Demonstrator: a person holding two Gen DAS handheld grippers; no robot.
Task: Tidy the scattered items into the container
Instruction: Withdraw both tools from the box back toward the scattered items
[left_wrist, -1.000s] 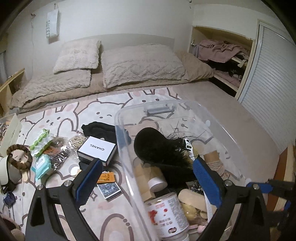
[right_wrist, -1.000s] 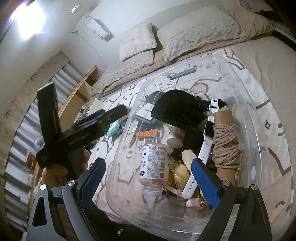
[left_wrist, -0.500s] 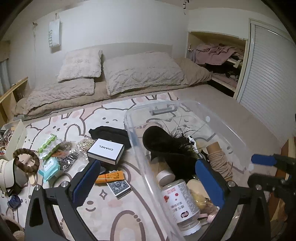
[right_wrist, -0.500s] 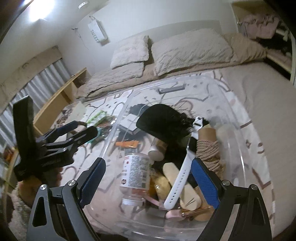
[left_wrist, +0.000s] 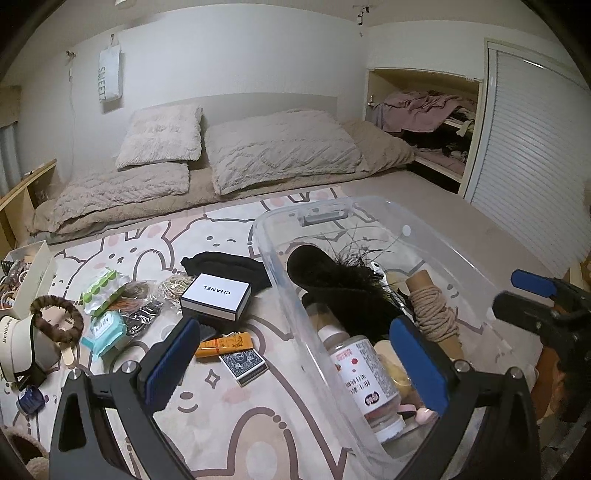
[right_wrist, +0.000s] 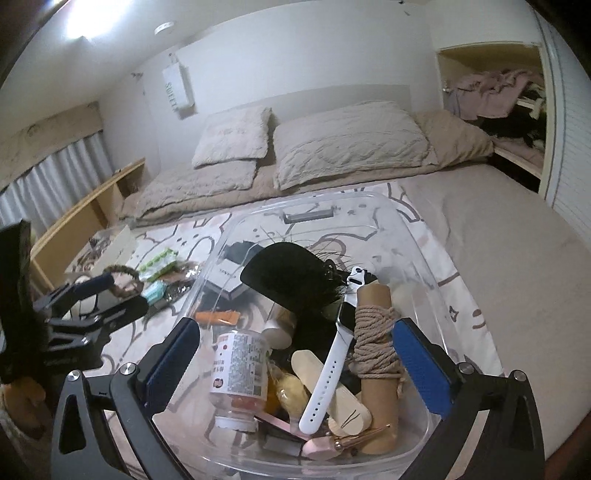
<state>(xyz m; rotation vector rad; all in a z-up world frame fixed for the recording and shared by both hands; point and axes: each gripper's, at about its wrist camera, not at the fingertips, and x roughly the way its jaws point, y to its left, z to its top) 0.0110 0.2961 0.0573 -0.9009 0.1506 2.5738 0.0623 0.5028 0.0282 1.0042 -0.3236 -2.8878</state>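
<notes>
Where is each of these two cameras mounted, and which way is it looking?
Left wrist view: sits on the left gripper, looking slantwise down over the rug's scattered items and the clear box; its own open fingers show, the right gripper at the right edge.
Right wrist view: sits on the right gripper, over the clear box; its empty jaws are opening, the left gripper at the left.
Both share the box, the white-labelled bottle and the pillows.
</notes>
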